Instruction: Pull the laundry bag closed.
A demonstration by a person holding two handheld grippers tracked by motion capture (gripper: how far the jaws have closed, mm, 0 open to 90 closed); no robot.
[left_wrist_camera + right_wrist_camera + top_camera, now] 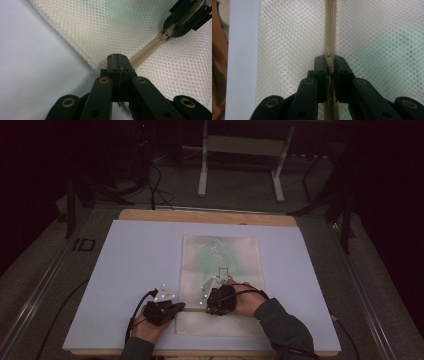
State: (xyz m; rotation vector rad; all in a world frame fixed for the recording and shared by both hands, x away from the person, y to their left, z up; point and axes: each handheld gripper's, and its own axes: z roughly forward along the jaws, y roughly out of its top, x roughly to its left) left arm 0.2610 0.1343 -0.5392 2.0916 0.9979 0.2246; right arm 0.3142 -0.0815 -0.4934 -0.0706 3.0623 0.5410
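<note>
High view first: my left gripper (181, 307) sits at the near left edge of the cream mesh bag (220, 265), and my right gripper (212, 306) is just beside it, over the bag's near part. The bag lies flat on a pale sheet (135, 270) that covers the wooden table (200, 216). Something green shows faintly through the mesh beyond my right gripper.

Left gripper view next: my left gripper (117, 60) has its jaws pressed fully together on the edge of the mesh bag (100, 27), right where the beige zipper (147, 48) ends. The zipper runs away from my jaws up and to the right, to where my other gripper (171, 30) clamps the slider. The pale sheet (37, 62) lies to the left of my jaws.

Right gripper view last: my right gripper (329, 63) is closed tight on the zipper pull (329, 60), held between the two tips. The zipper (330, 25) runs straight ahead of my jaws, with mesh (287, 45) on both sides and a green tint off to the right.
</note>
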